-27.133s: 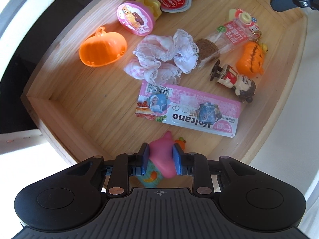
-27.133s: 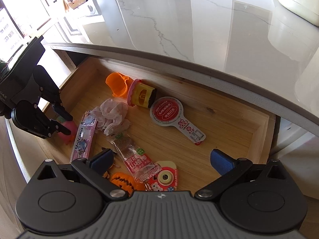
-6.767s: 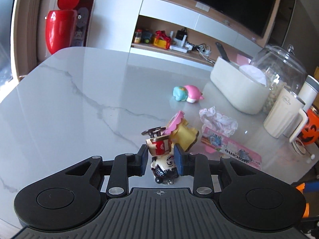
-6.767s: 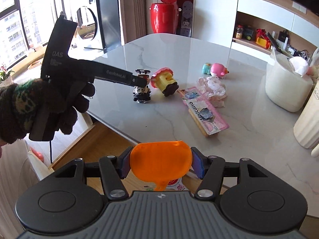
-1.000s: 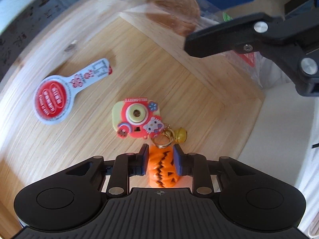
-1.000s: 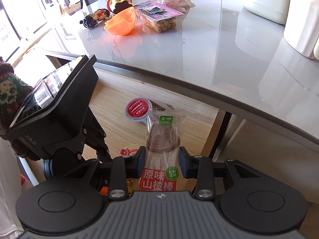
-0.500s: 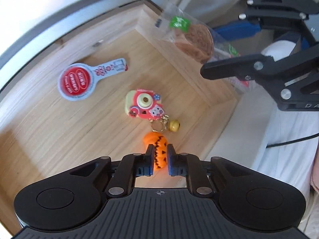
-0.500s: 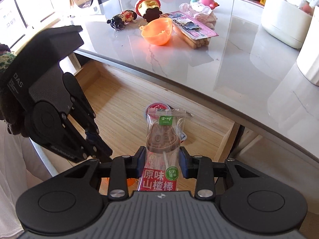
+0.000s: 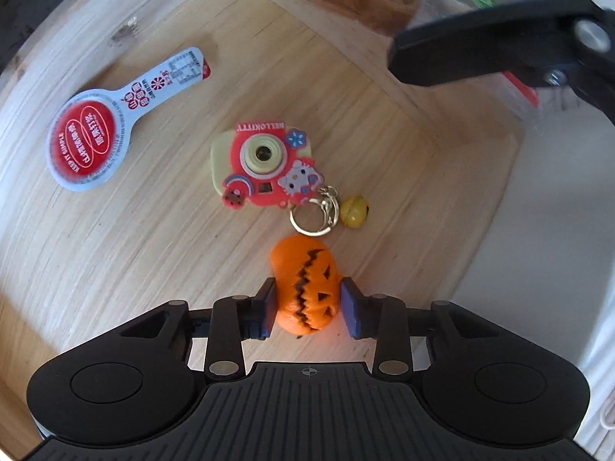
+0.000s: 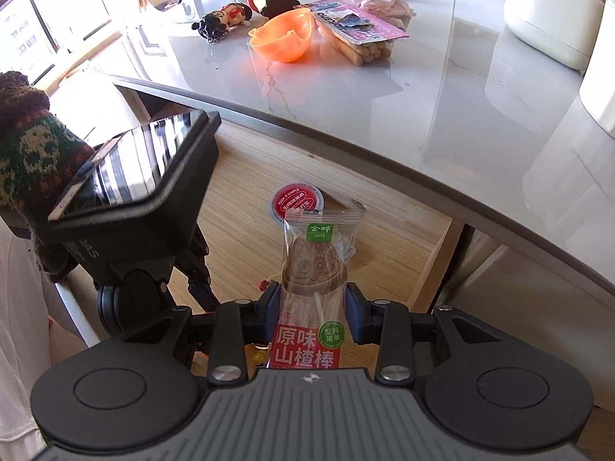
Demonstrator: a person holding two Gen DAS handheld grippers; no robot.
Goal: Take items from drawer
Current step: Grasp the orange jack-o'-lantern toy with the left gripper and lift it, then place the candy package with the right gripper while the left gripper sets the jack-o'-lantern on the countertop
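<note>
Left gripper (image 9: pixel 307 301) is pinching the orange pumpkin toy (image 9: pixel 306 288) down in the drawer (image 9: pixel 115 238), next to the camera keychain (image 9: pixel 265 165). Only the right view shows the right gripper (image 10: pixel 312 307) clamping the snack packet (image 10: pixel 315 288) above the drawer, plus the marble table (image 10: pixel 442 107).

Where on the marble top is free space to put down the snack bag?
The marble top is bare in front of the biscuit pack, between the orange bowl and the white container. Around the figurine and bowl it is crowded.
</note>
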